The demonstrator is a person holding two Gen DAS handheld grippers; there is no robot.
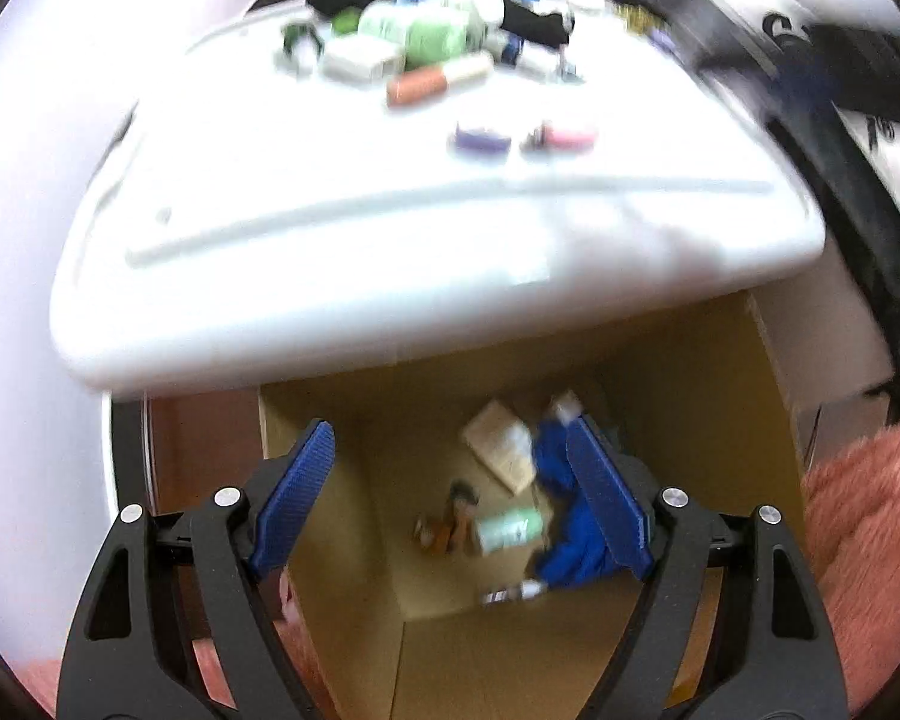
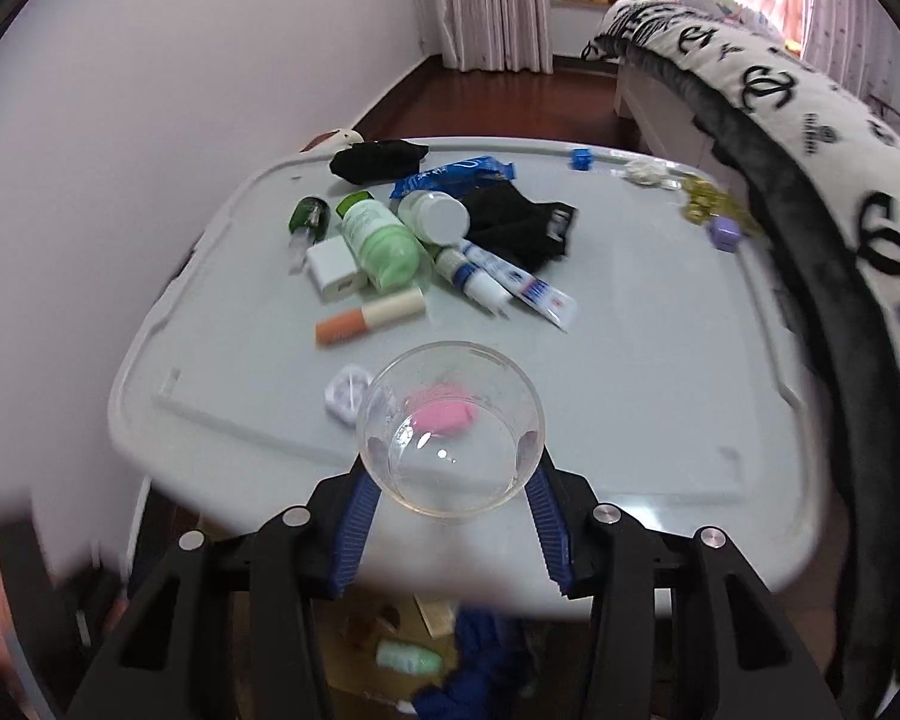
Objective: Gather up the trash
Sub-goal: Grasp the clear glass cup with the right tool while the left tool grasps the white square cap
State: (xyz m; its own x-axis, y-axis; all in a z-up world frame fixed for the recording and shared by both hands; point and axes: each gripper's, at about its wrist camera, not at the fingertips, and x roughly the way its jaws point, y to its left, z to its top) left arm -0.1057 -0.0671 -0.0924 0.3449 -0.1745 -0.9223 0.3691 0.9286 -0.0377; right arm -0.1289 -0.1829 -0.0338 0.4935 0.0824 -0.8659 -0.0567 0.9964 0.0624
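My left gripper (image 1: 450, 480) is open and empty above a cardboard box (image 1: 342, 570) that stands on the floor below the white table (image 1: 330, 276). The box holds a blue cloth (image 1: 570, 546), a small green pack (image 1: 510, 531) and other scraps. My right gripper (image 2: 447, 516) is shut on a clear plastic cup (image 2: 450, 426), held above the table's near edge (image 2: 630, 528). Through the cup I see a pink item (image 2: 441, 414) on the table. A white square piece (image 2: 347, 399) lies left of the cup.
Farther back on the table lie a green bottle (image 2: 378, 240), a white charger (image 2: 333, 270), an orange-and-cream tube (image 2: 369, 318), a toothpaste tube (image 2: 522, 285), black cloth (image 2: 516, 222) and a blue wrapper (image 2: 450, 171). A bed (image 2: 810, 138) borders the right side.
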